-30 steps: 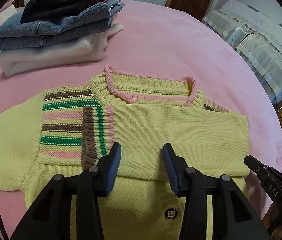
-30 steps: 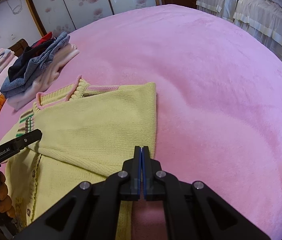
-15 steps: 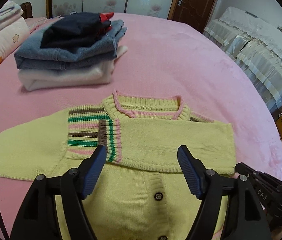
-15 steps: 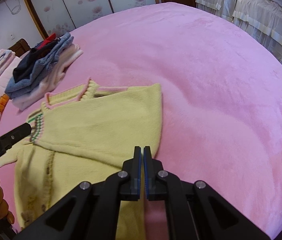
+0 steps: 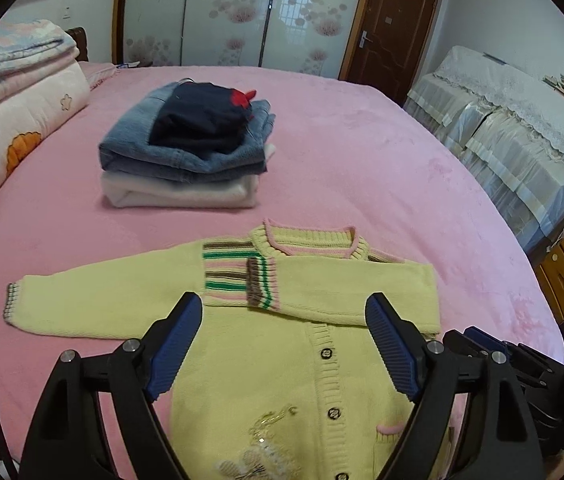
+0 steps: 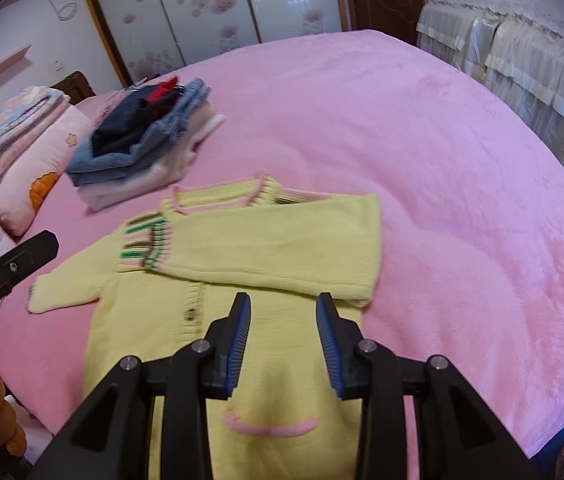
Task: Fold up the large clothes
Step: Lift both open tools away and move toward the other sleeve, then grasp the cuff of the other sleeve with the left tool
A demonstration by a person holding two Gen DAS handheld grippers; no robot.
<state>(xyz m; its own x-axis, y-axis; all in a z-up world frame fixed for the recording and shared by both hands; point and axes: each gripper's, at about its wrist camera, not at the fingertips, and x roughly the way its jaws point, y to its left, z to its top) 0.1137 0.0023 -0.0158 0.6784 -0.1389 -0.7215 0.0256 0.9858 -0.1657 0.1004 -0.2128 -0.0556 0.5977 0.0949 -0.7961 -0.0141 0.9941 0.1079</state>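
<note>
We are drawing both grippers up and back from the yellow cardigan (image 5: pixel 322 356), which a second ago filled the lower half of each wrist view and is now lying farther ahead of and below the fingers, flat on the pink bed cover (image 5: pixel 362 152). The right gripper (image 6: pixel 284 336), which was pinched fully together at the cardigan's right edge, is now opening, about a third parted, with nothing between its pads. The left gripper (image 5: pixel 284 344) is also opening, now near its widest, and is likewise holding nothing. The right sleeve (image 5: pixel 322 292) is lying folded across the chest, its striped cuff ahead of the left gripper; we are judging that this sleeve fold is finished and released. The left sleeve (image 5: pixel 94 304) is still extending outward, ahead and to the left of the left gripper, so we are expecting it to be the next fold. Counting: one cardigan being worked, two sleeves with one folded, one stack of folded clothes (image 5: pixel 190 152) of about three garments well beyond both grippers, three buttons clearly showing in the left view, and one pink-trimmed pocket (image 6: pixel 270 426) beneath the right gripper.
</note>
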